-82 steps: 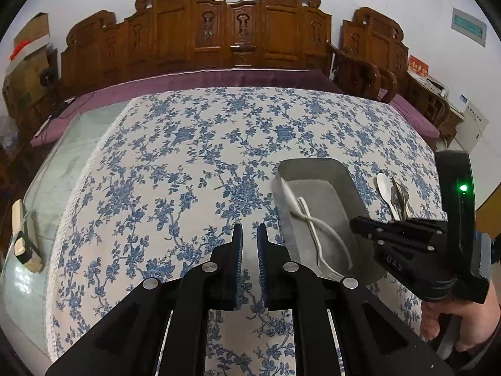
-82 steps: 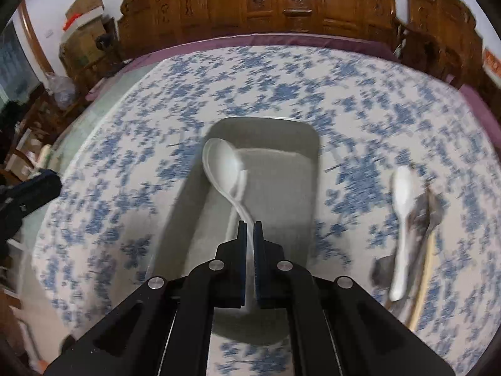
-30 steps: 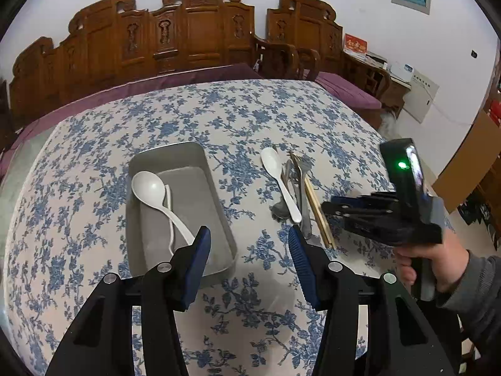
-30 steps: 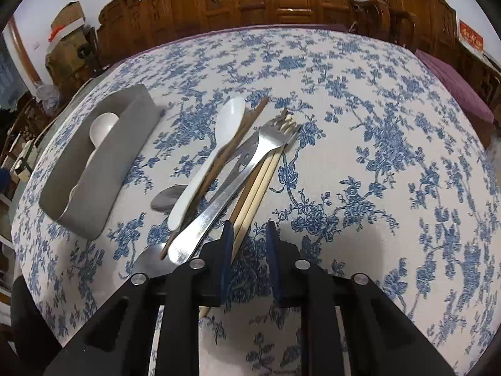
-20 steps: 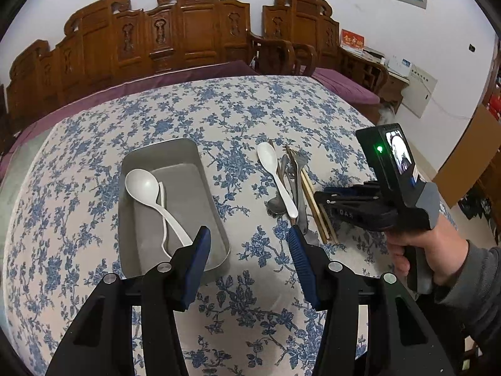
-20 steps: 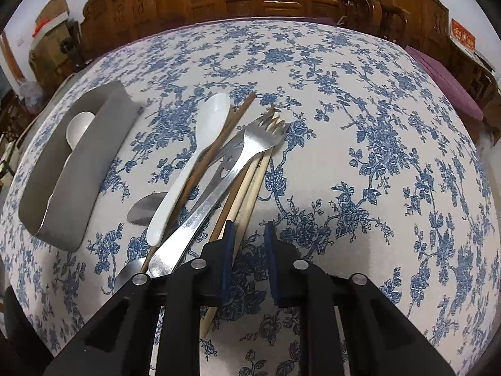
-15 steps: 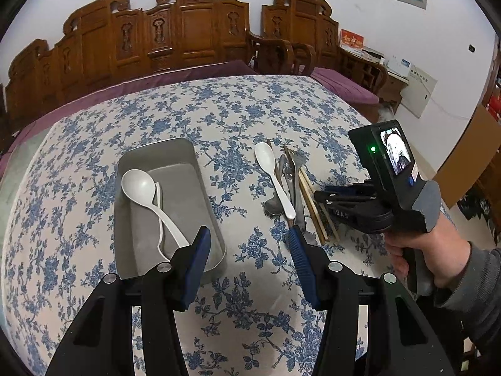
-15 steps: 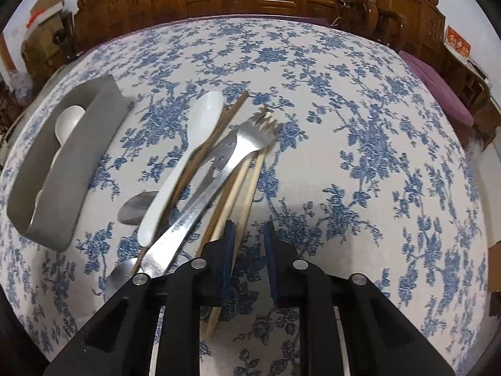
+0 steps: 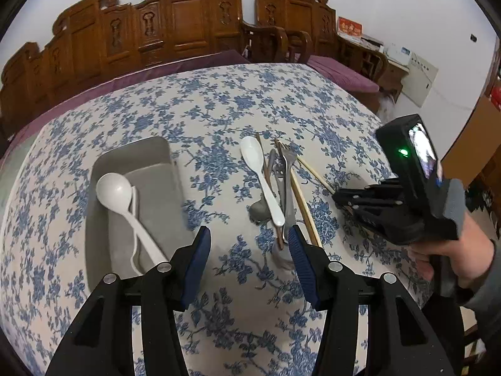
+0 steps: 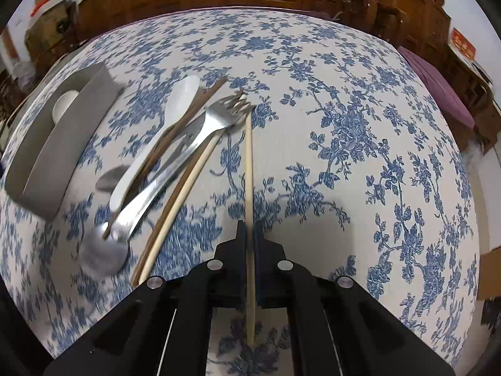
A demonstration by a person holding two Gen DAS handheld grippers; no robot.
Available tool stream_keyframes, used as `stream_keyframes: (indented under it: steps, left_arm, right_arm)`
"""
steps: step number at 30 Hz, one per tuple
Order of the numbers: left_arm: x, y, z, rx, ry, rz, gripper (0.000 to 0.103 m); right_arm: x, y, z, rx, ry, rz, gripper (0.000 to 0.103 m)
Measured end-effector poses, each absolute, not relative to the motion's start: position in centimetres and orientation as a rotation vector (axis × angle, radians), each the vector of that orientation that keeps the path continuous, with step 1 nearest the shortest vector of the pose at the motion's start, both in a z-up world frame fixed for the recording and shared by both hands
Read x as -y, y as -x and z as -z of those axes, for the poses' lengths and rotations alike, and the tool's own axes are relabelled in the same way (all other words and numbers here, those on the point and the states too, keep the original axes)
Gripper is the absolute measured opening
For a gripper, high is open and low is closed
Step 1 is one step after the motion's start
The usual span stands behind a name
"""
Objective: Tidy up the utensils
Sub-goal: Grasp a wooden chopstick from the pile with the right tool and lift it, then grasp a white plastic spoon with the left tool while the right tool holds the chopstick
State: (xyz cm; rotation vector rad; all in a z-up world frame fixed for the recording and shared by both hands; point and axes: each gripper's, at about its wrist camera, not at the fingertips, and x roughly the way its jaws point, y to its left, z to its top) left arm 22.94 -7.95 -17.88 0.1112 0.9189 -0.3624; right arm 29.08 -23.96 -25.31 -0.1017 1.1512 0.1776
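Note:
My right gripper [image 10: 249, 230] is shut on a pale chopstick [image 10: 249, 169], whose far tip points at the fork tines. Left of it lies a pile: a second pale chopstick [image 10: 184, 188], a metal fork [image 10: 200, 134], a white spoon [image 10: 156, 144], dark chopsticks [image 10: 194, 109] and a metal spoon [image 10: 103, 252]. A grey tray [image 9: 150, 159] holds a white spoon [image 9: 125, 200] and a white fork. My left gripper [image 9: 249, 247] is open and empty above the cloth between tray and pile [image 9: 275, 185]. The right gripper [image 9: 375, 203] shows at the pile's right.
The table has a blue floral cloth [image 10: 360, 141]. Carved wooden chairs [image 9: 175, 25] stand along the far side. The table's right edge [image 10: 463, 156] drops off near purple cushions. The tray [image 10: 59, 138] sits at the left in the right wrist view.
My right gripper has closed on one pale chopstick and swung it away from the pile. Earlier it released the white spoon into the tray. My left gripper has opened.

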Motion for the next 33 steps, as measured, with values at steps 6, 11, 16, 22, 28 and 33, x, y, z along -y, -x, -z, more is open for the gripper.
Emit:
stream_keyframes:
  steps: [6, 11, 16, 22, 28, 33]
  left_arm:
    - [9.9, -25.3, 19.1, -0.966, -0.086, 0.368, 0.049]
    - [11.7, -28.2, 20.6, -1.013, -0.091, 0.359, 0.047]
    - [12.7, -31.2, 22.1, -1.076, -0.072, 0.340, 0.034]
    - [13.8, -33.7, 23.2, -1.128, -0.076, 0.324, 0.029]
    - [14.4, -35.5, 24.7, -1.181, -0.106, 0.287, 0.021]
    - [14.4, -35.9, 25.4, -1.206, -0.142, 0.260, 0.017]
  right_arm:
    - [26.2, -27.2, 24.6, -1.130, 0.079, -0.211, 0.005]
    - [27.5, -26.2, 23.1, -1.098, 0.061, -0.242, 0.006]
    - [28.3, -26.1, 22.7, -1.089, 0.043, -0.255, 0.006]
    - [29.4, -26.4, 22.6, -1.083, 0.003, -0.248, 0.006]
    - [29.9, -26.6, 22.1, -1.074, -0.033, -0.248, 0.006]
    - [30.0, -26.6, 21.8, -1.069, -0.039, -0.249, 0.006]
